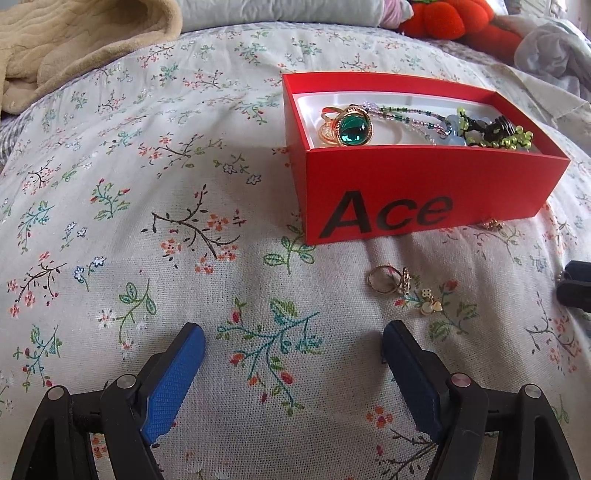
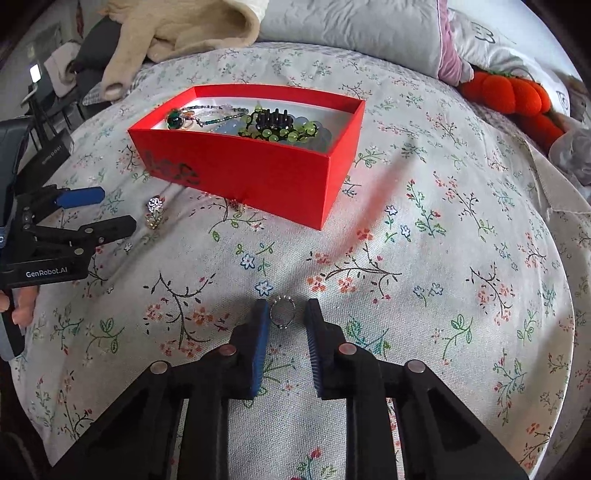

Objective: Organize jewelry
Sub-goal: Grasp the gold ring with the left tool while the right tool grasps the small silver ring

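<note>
A red box (image 1: 424,195) marked "Ace" lies on the floral bedspread; it also shows in the right wrist view (image 2: 258,177). Inside are a green-stone ring (image 1: 351,127), beaded necklaces (image 1: 491,133) and a black clip (image 2: 275,118). Gold rings (image 1: 388,280) and small charms (image 1: 430,302) lie on the cloth in front of the box. My left gripper (image 1: 291,339) is open and empty, hovering near them. My right gripper (image 2: 287,314) is partly open, its fingers either side of a silver ring (image 2: 282,313) on the cloth, not clamped on it.
A beige blanket (image 1: 74,44) and grey pillows (image 2: 351,33) lie at the head of the bed. An orange plush toy (image 2: 517,99) is at the far right. More small earrings (image 2: 155,210) lie left of the box near my left gripper (image 2: 92,210).
</note>
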